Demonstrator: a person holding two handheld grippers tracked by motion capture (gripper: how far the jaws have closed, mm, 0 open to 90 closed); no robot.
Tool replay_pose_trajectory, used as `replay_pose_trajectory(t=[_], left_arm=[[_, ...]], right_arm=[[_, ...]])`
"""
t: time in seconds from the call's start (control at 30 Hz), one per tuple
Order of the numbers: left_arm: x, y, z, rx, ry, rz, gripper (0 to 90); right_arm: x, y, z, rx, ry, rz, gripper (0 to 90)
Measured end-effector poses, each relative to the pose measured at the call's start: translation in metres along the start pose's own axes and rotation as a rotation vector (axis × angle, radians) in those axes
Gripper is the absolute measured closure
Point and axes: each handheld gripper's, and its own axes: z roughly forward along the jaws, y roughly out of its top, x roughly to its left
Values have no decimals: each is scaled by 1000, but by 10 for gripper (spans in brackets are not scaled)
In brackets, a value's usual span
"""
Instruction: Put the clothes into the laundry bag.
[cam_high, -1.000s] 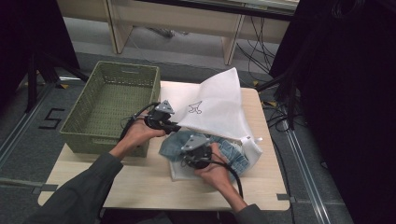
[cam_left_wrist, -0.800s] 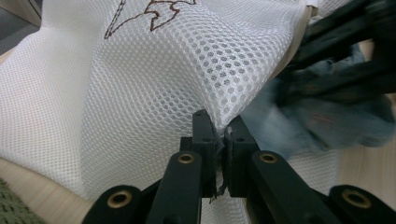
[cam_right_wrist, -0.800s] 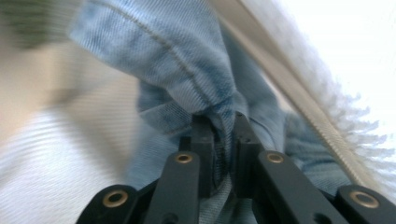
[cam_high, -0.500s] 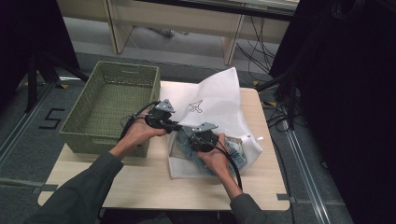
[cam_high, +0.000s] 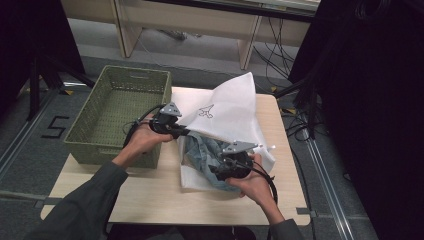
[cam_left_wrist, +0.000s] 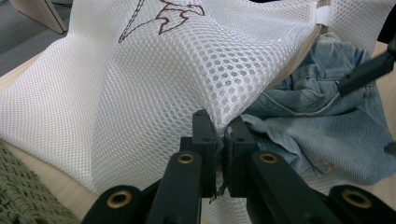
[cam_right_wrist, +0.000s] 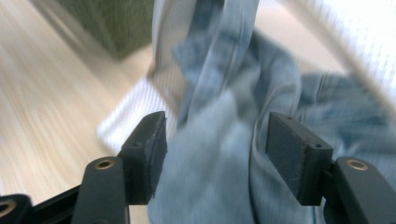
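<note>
- White mesh laundry bag (cam_high: 227, 112) lies mid-table, right of the green woven basket (cam_high: 117, 117); left gripper (cam_left_wrist: 219, 140) pinches its mouth edge up.
- Soft, floppy blue denim garment (cam_high: 205, 155) sits half inside; right gripper (cam_right_wrist: 215, 149), jaws just opened wide, straddles a fold without pressing.
- Best gripped at a bunched fold.

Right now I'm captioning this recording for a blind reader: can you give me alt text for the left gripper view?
The left tool is shut on the edge of a white mesh laundry bag, holding its mouth open. Crumpled blue denim jeans lie in the opening at the right, on a light wooden table. A green woven basket fills the lower left corner.
</note>
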Motion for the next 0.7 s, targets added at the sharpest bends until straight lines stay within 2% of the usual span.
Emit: replay_pose_trajectory(t=[0.07,0.1,0.13,0.17,0.2,0.23,0.27,0.3,0.33,0.37,0.4,0.43,0.47,0.5,0.57,0.6,0.63,0.67,0.7], left_arm=[[0,1,0,-14,1,-15,843],[0,0,0,-11,2,-16,843],[0,-1,0,2,-2,0,843],[-1,-2,1,-2,-3,-8,842],[-1,-1,3,-2,-5,-12,842],[0,-1,3,4,-8,1,841],[-2,-1,4,2,-8,-7,841],[-2,-1,4,11,-9,3,840],[-4,-1,5,6,-6,-3,840],[-4,-1,4,15,-8,11,840],[-4,-1,5,14,-8,9,840],[-5,-1,6,-1,-8,-10,840],[-6,-1,6,0,-13,-19,840],[-5,-1,6,12,-15,3,841],[-9,-1,7,8,-24,-4,841],[-10,0,7,3,-32,-1,842],[-11,1,7,-7,-42,-7,843],[-12,3,5,2,-43,11,843],[-14,5,5,-8,-43,10,843]], right_arm=[[5,-9,3,28,5,-26,387],[9,-14,8,24,15,-15,381],[10,-17,8,57,31,-30,372],[15,-22,15,58,31,-27,368],[18,-26,20,84,39,-46,358],[21,-28,24,129,44,-62,340],[24,-32,30,148,35,-80,336],[27,-35,35,164,20,-88,338],[33,-34,37,201,58,-10,353],[32,-35,40,224,25,-56,397],[31,-36,44,221,-27,-101,470],[31,-35,46,235,-19,-81,550],[25,-35,48,217,-71,-196,632],[21,-32,48,200,-101,-218,696],[16,-26,47,172,-118,-216,738],[15,-21,46,149,-122,-186,753],[12,-15,46,104,-146,-176,765],[8,-7,43,81,-152,-164,771],[6,2,40,44,-172,-137,776]])
